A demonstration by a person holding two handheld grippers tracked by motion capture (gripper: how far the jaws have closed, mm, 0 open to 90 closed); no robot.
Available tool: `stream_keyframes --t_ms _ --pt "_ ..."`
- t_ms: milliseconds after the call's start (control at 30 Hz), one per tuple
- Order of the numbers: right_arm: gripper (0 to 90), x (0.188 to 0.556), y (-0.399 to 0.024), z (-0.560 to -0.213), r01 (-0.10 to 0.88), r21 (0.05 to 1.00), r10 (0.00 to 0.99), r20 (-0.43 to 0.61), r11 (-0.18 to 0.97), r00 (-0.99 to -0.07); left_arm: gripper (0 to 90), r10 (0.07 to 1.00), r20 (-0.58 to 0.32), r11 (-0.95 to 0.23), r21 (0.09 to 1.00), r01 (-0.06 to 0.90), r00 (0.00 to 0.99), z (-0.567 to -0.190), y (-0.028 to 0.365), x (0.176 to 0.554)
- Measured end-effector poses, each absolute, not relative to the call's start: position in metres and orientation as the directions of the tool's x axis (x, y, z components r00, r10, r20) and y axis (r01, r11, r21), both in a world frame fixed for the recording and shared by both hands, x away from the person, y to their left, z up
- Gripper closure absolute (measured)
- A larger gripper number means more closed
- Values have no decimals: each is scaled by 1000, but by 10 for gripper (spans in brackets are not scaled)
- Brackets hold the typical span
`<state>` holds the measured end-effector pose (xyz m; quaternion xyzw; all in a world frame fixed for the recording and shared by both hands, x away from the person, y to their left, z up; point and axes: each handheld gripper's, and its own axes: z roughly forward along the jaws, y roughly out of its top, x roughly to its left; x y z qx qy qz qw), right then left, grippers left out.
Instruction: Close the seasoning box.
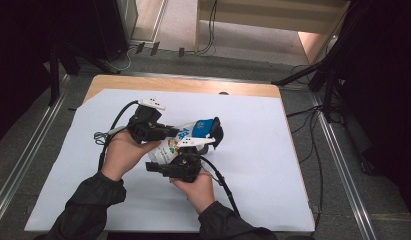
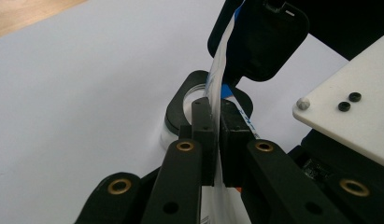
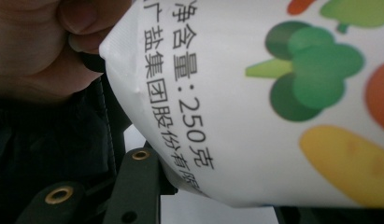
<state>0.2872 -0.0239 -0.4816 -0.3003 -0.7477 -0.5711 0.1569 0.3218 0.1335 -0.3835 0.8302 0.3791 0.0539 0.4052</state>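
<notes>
A white pouch [image 1: 179, 141] with a blue top, printed vegetables and black text hangs above the white sheet between both hands. My left gripper [image 1: 169, 132] is shut on the pouch's thin flat edge; the left gripper view has the film [image 2: 218, 79] pinched between its pads [image 2: 202, 135]. My right gripper [image 1: 213, 135] comes in from below and reaches the blue end. In the right gripper view, the pouch's body [image 3: 273, 116] fills the gap between my right gripper's [image 3: 217, 200] jaws and rests against the left one. One right pad [image 2: 259, 37] lies against the film.
A white sheet [image 1: 253, 175] covers the wooden table [image 1: 183, 85]. A black-rimmed round container [image 2: 199, 95] sits on the sheet under the pouch. The person's hand [image 3: 35, 42] is close beside the pouch. Cables and dark stands [image 1: 323, 75] ring the table on the floor.
</notes>
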Motion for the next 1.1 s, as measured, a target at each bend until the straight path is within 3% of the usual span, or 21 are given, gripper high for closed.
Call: stream_keyframes --t_ms 500,1100 --pt "684 288 -25 -481 632 758 279 579 164 -766 881 673 -213 -387 715 583 708 -383 133 321" --pt "632 286 -23 -480 614 769 281 558 180 -781 880 670 -212 -393 712 582 712 -383 133 321"
